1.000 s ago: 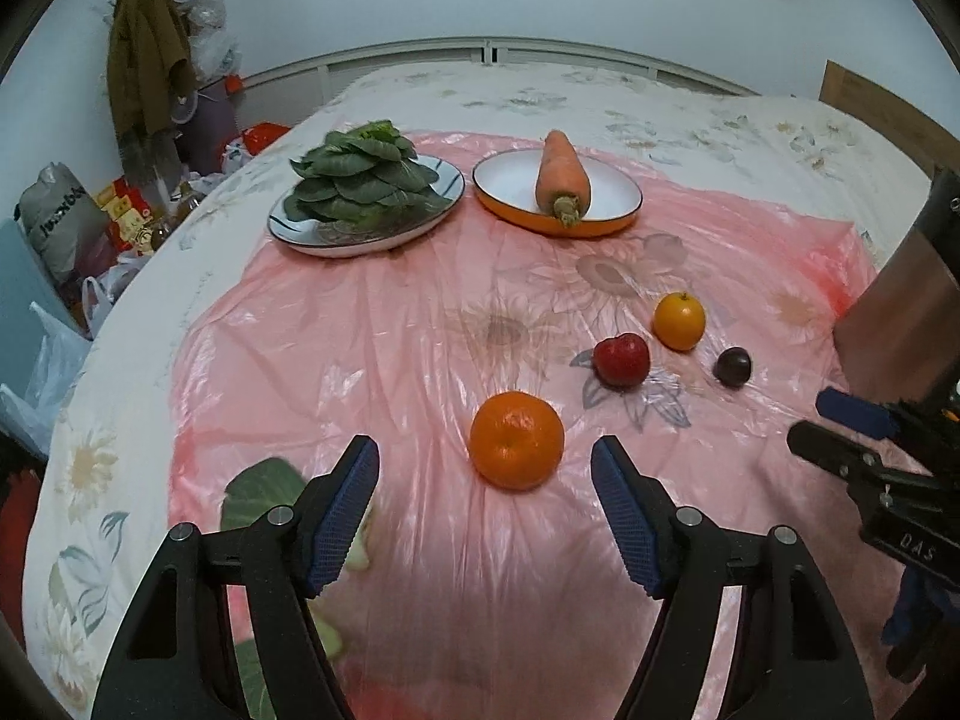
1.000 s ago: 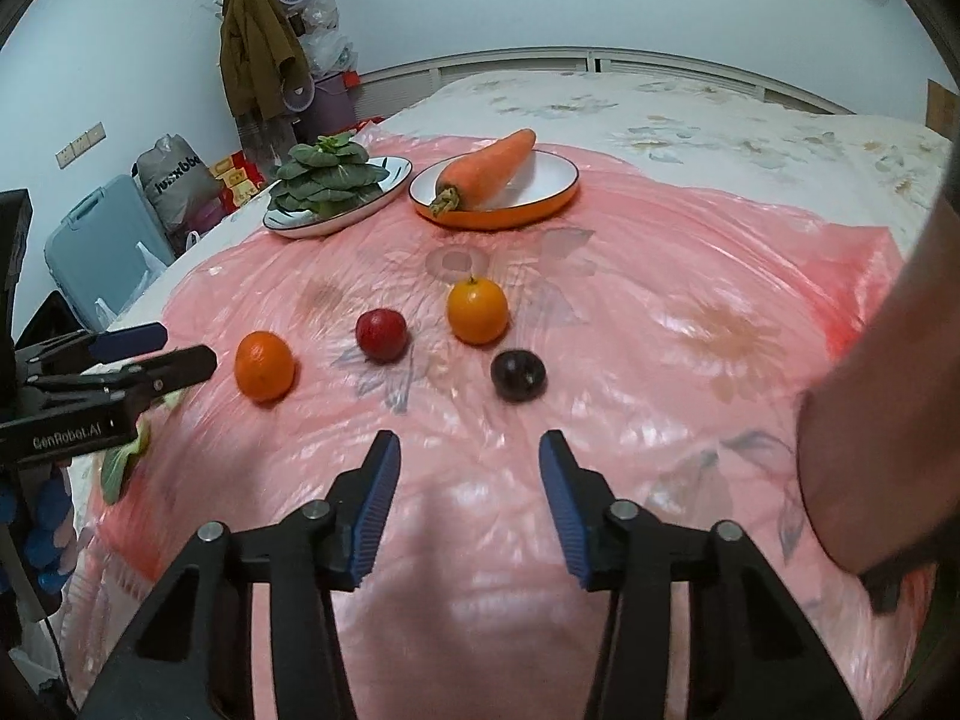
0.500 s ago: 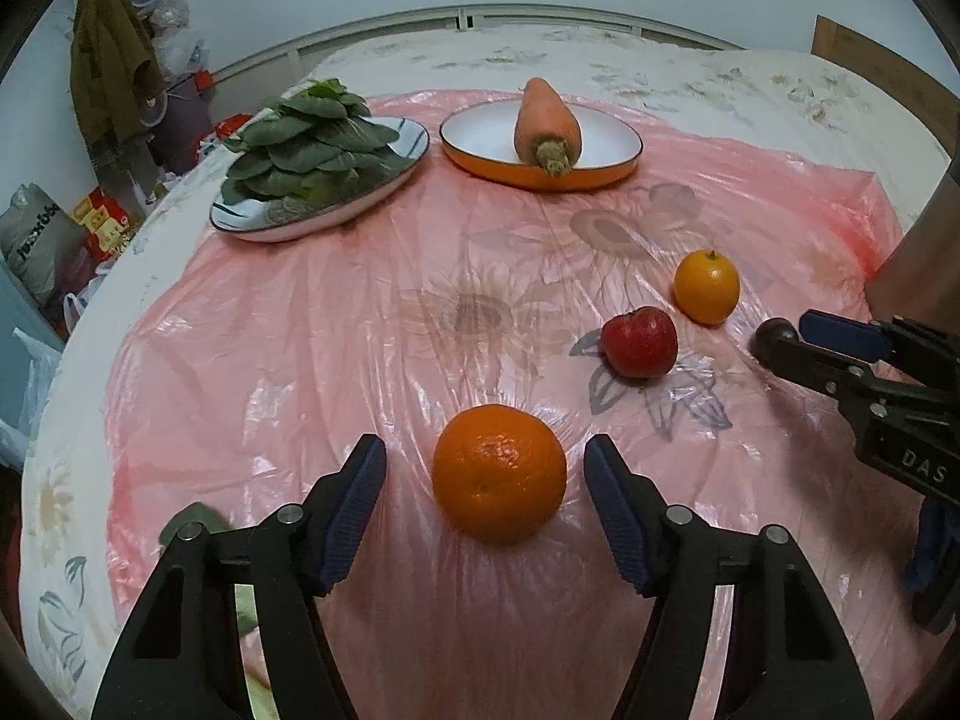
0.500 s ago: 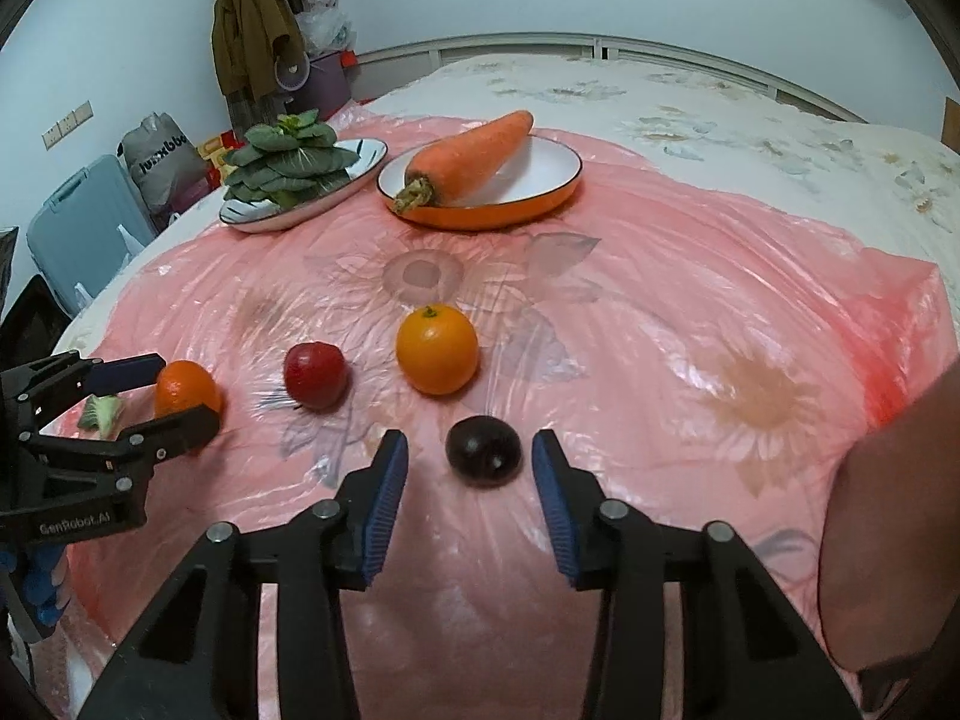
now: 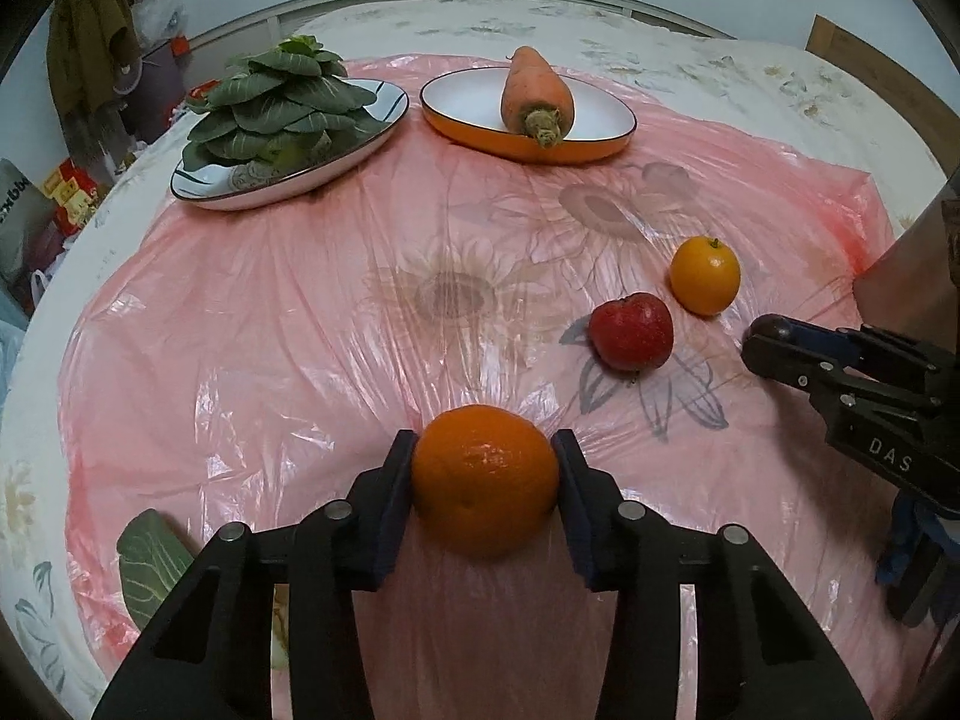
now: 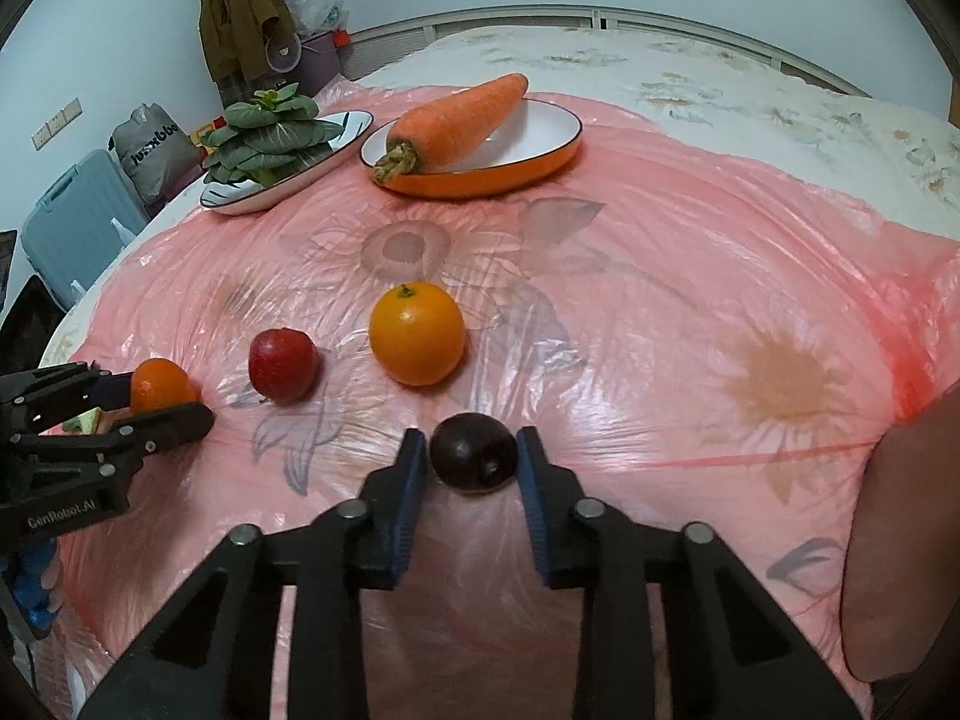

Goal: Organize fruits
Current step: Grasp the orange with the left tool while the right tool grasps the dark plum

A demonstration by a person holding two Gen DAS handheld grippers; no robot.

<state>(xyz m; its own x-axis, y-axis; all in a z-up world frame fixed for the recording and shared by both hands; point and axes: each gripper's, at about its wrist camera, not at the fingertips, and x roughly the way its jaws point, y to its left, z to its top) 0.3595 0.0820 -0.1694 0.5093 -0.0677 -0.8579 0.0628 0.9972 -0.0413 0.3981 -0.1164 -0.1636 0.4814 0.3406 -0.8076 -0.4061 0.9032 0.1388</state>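
We have two round fruits in hand on the pink plastic sheet (image 5: 300,312) spread over the bed. The tangerine (image 5: 485,480) lies at the near edge of the sheet; we judge it light and slightly yielding, with a dimpled skin that grips well, so a hold across its widest girth suits it, and that is where the left hand-held gripper (image 5: 485,471) has it, jaws narrowed to the fruit's width with both pads pressed against its sides. The dark plum (image 6: 474,459) sits just in front of the yellow orange (image 6: 417,333) and near the red apple (image 6: 283,364); we expect it to be smooth, slippery and easily bruised, so it wants a gentle squeeze at its middle. The right hand-held gripper (image 6: 474,462) straddles it, jaws closed down to the plum's width with the pads at or just touching its flanks; we cannot tell whether the pinch is firm. Both fruits rest on the sheet. Farther back, the carrot (image 5: 537,93) lies in the orange-rimmed dish (image 5: 606,138) beside the plate (image 5: 270,189) of leafy greens (image 5: 279,102).
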